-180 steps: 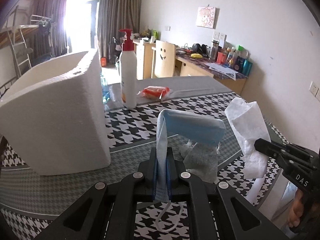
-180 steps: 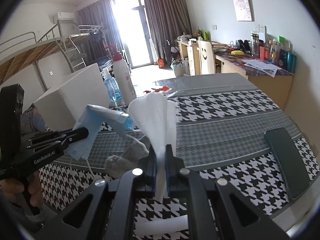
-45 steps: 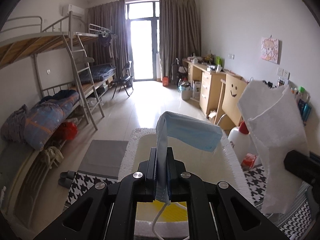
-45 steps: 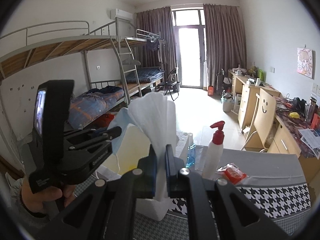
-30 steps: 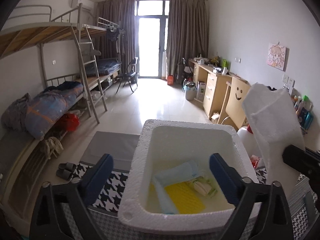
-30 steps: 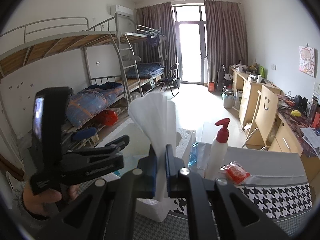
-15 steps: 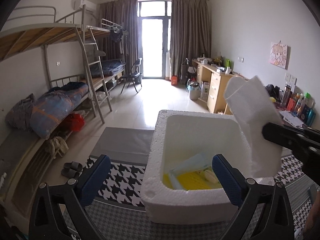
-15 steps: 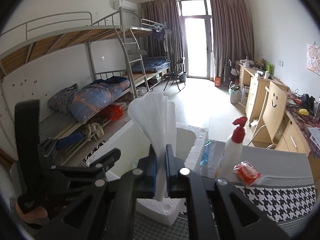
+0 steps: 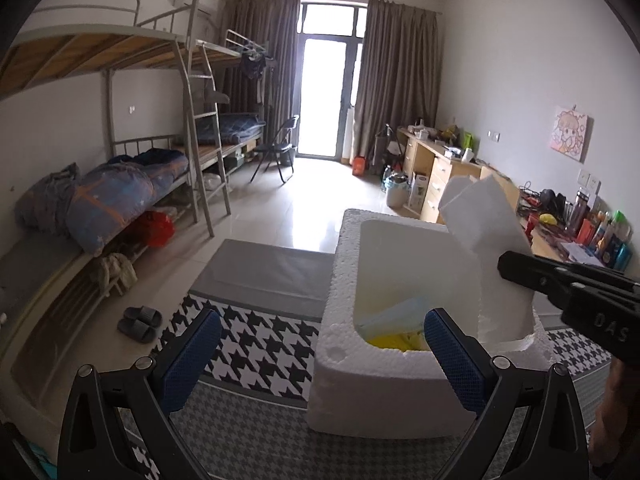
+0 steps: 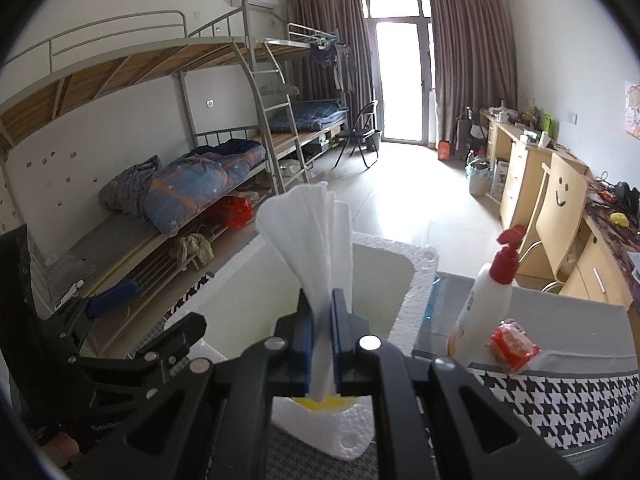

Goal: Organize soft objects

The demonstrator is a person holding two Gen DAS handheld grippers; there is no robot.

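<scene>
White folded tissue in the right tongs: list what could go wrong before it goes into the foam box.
1. The white folded tissue hangs over the near rim of the white foam box; released here, it may drape on the edge or fall outside.
2. The open left tongs hover close beside the box and could collide with the right tongs.
</scene>
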